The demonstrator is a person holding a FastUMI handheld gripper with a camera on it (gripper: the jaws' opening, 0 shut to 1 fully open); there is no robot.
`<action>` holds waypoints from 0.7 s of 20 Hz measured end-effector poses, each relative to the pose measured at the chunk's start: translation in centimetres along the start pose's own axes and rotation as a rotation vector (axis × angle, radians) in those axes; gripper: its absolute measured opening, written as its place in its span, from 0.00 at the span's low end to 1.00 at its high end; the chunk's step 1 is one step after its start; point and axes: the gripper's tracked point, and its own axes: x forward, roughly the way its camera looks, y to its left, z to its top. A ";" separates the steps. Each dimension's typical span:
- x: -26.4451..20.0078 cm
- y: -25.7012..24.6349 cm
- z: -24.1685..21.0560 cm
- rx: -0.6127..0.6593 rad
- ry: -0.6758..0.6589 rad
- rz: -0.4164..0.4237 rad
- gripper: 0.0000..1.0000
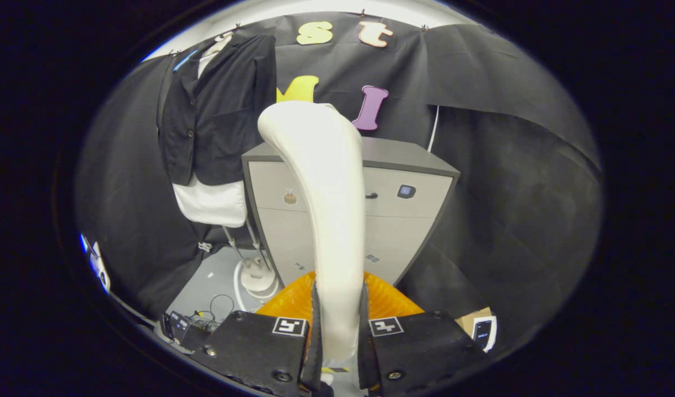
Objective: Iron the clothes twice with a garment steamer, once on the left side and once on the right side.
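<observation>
Steamer (321, 182) sits clamped in the tongs (337, 325), well short of the jacket (216, 110) hanging far left; next, swing it left onto the cloth.

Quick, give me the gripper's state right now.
Gripper: closed on the white steamer handle, one finger pressing each side; the handle rises upright ahead of the fingers.

Even, fairly bright light from overhead, strongest near 12 o'clock. Soft glare on steamer handle (323, 182). Strong fisheye bending toward rim. Dark cloth swallows detail. Centre sharp.
</observation>
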 end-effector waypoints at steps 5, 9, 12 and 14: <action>0.8 -0.1 -1.1 0.004 0.040 -0.001 0.29; 1.4 0.2 -1.1 0.004 0.057 0.003 0.29; 1.9 0.2 -0.8 0.002 0.062 0.002 0.29; 2.1 0.0 -0.7 0.006 0.068 0.002 0.29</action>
